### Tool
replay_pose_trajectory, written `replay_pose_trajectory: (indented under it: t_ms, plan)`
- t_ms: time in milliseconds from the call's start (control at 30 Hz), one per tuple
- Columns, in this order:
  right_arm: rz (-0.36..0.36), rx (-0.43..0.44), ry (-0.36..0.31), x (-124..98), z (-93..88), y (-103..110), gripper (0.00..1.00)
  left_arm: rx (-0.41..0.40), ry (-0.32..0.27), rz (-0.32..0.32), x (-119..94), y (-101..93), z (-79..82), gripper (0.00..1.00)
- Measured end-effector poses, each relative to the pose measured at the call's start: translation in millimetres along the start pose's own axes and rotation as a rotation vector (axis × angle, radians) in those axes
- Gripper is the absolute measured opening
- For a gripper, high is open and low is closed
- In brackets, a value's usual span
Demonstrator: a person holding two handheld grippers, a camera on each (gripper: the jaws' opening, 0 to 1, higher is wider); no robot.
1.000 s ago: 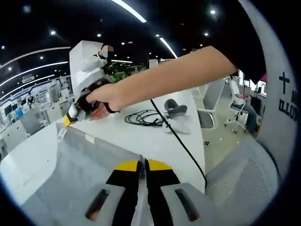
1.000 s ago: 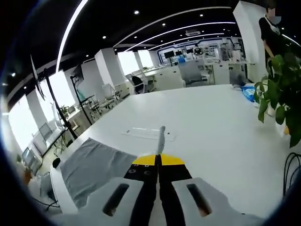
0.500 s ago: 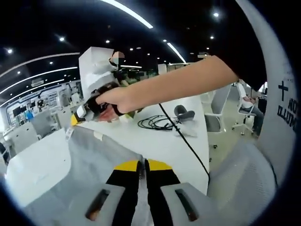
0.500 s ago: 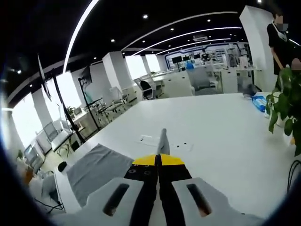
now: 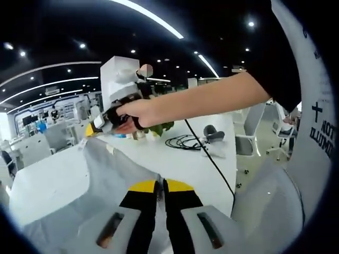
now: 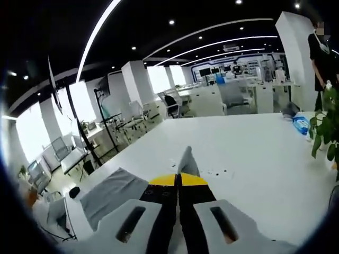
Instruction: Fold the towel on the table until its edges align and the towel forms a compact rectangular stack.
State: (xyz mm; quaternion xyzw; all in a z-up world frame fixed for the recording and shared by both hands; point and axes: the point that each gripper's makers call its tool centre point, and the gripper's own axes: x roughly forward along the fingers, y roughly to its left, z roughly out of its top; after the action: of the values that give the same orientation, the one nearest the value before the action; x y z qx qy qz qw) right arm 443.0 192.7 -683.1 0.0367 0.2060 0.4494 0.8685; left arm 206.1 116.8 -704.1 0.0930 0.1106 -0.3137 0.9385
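Observation:
The grey towel [image 5: 114,177] hangs lifted over the white table [image 5: 50,182], stretched between both grippers. My left gripper [image 5: 161,183], with yellow-tipped jaws, is shut on the towel's near edge. My right gripper [image 5: 97,127], held by a hand on a bare arm, is shut on the far corner at upper left. In the right gripper view my right gripper [image 6: 178,178] is shut on a thin fold of towel [image 6: 185,160] that sticks up past the tips. More of the grey cloth [image 6: 108,194] sags at lower left.
A coil of black cable [image 5: 184,142] and a dark grey device [image 5: 213,133] lie at the table's right side, with office chairs [image 5: 253,123] beyond. A potted plant [image 6: 324,138] and a blue packet [image 6: 301,123] sit at the table's [image 6: 249,159] far right; a person [image 6: 323,50] stands behind.
Both grippers have risen with the towel in them. Its far corner has come up off the table and the cloth now hangs steeper between them.

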Motion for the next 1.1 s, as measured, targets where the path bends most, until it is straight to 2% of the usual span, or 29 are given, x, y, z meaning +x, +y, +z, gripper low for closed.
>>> replay_pose_trajectory:
  t_ms: [433,600,833,1100]
  plan:
    - [0.045,-0.010,-0.035,23,22.3,52,0.00,0.000,-0.040,0.105,-51,40.4,12.2,0.05]
    - [0.061,-0.013,-0.044,35,28.3,73,0.00,0.006,-0.046,0.141,-72,53.4,11.3,0.05]
    - [0.092,-0.022,-0.050,53,34.3,104,0.00,0.001,-0.032,0.209,-101,77.7,0.7,0.05]
    - [0.120,-0.025,-0.058,68,41.3,128,0.00,-0.005,-0.042,0.273,-130,98.7,-0.7,0.05]
